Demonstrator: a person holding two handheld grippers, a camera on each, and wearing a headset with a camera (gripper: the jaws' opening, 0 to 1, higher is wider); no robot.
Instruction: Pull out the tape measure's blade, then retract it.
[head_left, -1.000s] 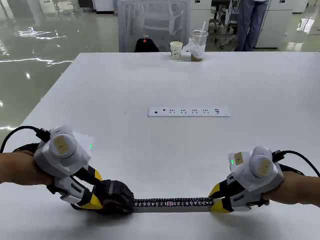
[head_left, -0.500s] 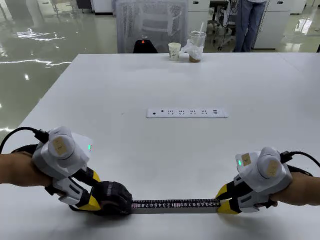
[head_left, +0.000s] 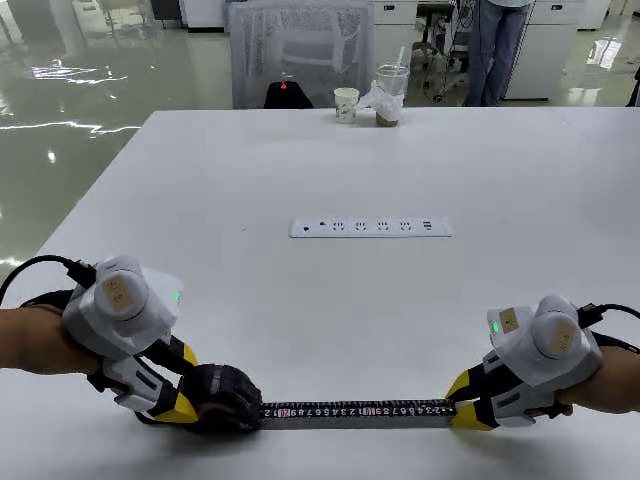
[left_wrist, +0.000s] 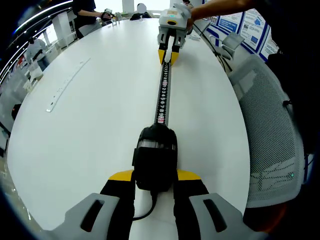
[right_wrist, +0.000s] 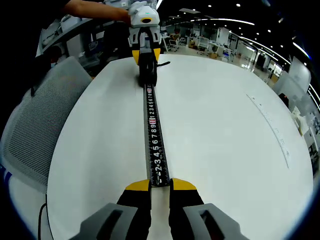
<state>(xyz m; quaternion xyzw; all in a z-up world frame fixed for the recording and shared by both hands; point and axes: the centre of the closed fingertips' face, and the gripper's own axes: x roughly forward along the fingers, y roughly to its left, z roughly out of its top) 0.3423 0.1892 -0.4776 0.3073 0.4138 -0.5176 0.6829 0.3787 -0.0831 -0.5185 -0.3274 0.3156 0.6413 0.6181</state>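
- Tape measure case: black, lying on the white table near its front edge. It is in the same spot as a second ago.
- Your left gripper: jaws clamped on either side of the case. It has not shifted.
- Blade: dark with printed numbers, stretched flat along the table from the case to your right gripper. More of it is out than half a second ago, and more again than a second ago.
- Your right gripper: jaws closed on the blade's free end. It has travelled further to your right, away from the case.
- Power strip: white, at mid-table, well apart from the tape.
- Paper cup and plastic cup: at the far edge.
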